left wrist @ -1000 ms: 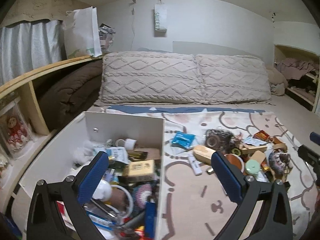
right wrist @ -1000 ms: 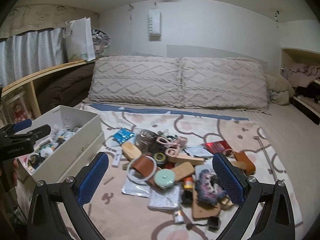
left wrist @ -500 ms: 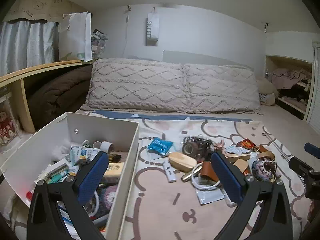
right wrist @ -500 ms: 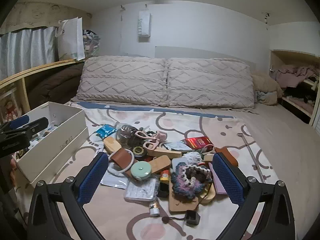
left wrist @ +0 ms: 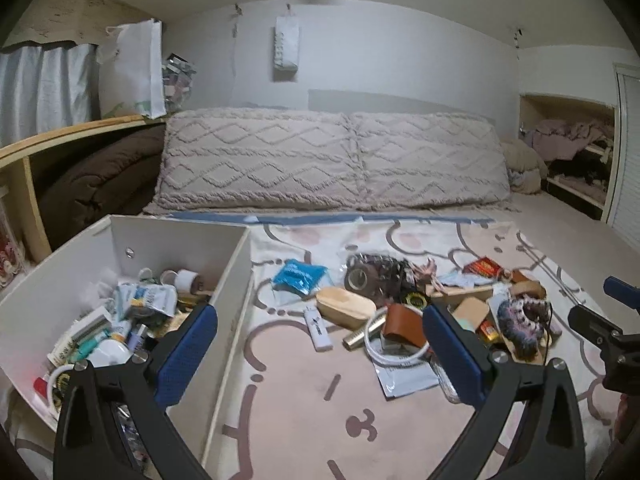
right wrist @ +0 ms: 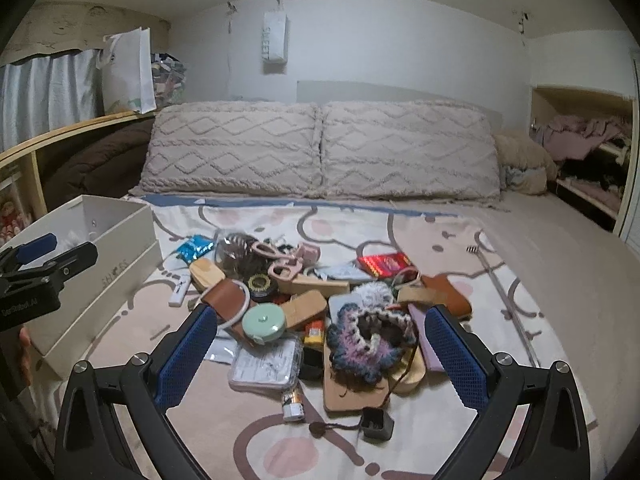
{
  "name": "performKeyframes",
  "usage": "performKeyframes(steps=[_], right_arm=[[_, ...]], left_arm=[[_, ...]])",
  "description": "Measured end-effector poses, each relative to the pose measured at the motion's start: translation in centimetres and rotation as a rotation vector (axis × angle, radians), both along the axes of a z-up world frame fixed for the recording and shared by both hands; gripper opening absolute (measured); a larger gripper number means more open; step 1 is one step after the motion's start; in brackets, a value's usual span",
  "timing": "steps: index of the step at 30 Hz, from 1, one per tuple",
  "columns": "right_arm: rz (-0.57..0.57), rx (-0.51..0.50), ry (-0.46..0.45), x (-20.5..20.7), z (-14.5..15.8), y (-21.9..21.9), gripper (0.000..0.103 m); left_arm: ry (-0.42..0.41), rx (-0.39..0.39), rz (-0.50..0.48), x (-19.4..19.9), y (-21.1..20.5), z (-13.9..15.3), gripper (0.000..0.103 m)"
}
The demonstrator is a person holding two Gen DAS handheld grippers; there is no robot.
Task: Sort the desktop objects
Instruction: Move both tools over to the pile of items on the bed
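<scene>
I've swung my left tool [left wrist: 320, 354] right, off the white box [left wrist: 224, 288] toward the clutter pile [left wrist: 420, 304]; my right tool [right wrist: 320, 354] shifted slightly right over it.

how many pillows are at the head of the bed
2: the left pillow and the right pillow lie side by side, touching. More may be hidden behind them.

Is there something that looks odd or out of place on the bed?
Yes. Small desk objects lie in a jumbled pile on the bed cover, overlapping each other, beside the white box. No spill or damage shows.
</scene>
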State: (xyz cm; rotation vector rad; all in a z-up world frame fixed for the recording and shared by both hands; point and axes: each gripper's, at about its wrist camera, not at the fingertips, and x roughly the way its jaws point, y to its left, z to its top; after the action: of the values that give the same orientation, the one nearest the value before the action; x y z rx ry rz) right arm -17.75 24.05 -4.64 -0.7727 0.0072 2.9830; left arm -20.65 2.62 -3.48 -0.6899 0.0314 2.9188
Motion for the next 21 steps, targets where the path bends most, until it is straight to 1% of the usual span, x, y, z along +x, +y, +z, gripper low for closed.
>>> performKeyframes(steps=[7, 14, 16, 18, 21], right_arm=[[-0.033, -0.012, -0.076, -0.3, -2.8, 1.1, 0.103], [-0.057, -0.049, -0.153, -0.7, -5.1, 3.0, 0.103], [-0.103, -0.041, -0.169, -0.7, -5.6, 3.5, 0.103], [-0.118, -0.056, -0.188, -0.7, -6.2, 4.0, 0.103], [-0.109, -0.102, -0.227, -0.7, -7.4, 4.8, 0.103]], left_arm=[[-0.089, 0.007, -0.028, -1.2, 1.1, -2.7, 0.103], [-0.171, -0.033, -0.037, -2.3, 2.5, -5.4, 0.103], [-0.193, -0.044, -0.041, -2.6, 2.8, -6.2, 0.103], [-0.219, -0.057, -0.052, -2.9, 3.2, -6.9, 0.103], [-0.266, -0.060, -0.072, -3.4, 3.8, -8.0, 0.103]])
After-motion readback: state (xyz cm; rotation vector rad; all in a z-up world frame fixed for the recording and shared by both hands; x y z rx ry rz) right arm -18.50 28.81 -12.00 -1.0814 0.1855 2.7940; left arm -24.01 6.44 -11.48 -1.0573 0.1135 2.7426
